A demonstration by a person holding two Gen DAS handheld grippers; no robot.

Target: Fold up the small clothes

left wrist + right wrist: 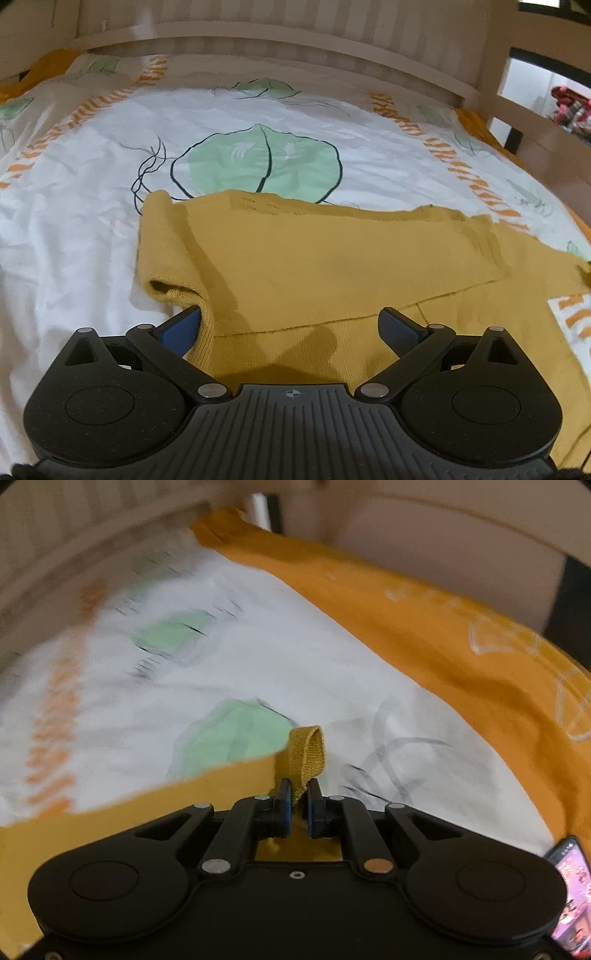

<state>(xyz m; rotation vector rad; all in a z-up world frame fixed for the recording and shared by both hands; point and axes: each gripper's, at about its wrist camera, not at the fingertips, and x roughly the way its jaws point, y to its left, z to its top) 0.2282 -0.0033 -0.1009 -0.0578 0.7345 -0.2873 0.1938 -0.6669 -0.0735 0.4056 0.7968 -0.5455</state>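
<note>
- Folding the mustard garment well at this stage, as I judge it, means carrying the pinched edge across in one smooth, low arc, so the cloth lays over itself without dragging the layer beneath.
- Keeping the other end pinned flat would help; a tug from one side alone could skew the whole piece on the bed sheet.
- Matching edge to edge before letting go should give a square fold; the hem line near the front makes a fair guide.
- The garment lies spread on the leaf-printed sheet of the bed, already doubled in part, with a sleeve-like cuff curling up at its left side.
- The right gripper has its jaws drawn almost together, pinching a small loop of the mustard fabric that stands up between the blue pads.
- The right wrist view is smeared with motion blur, so I cannot say for sure which corner or hem that loop belongs to.
- The left gripper has its jaws spread wide over the near edge of the garment and grips nothing; its left finger sits just beside, perhaps touching, the curled cuff, while the right finger hovers over flat cloth.
- A phone lies at the far right edge of the bed, well clear of the fold.
</note>
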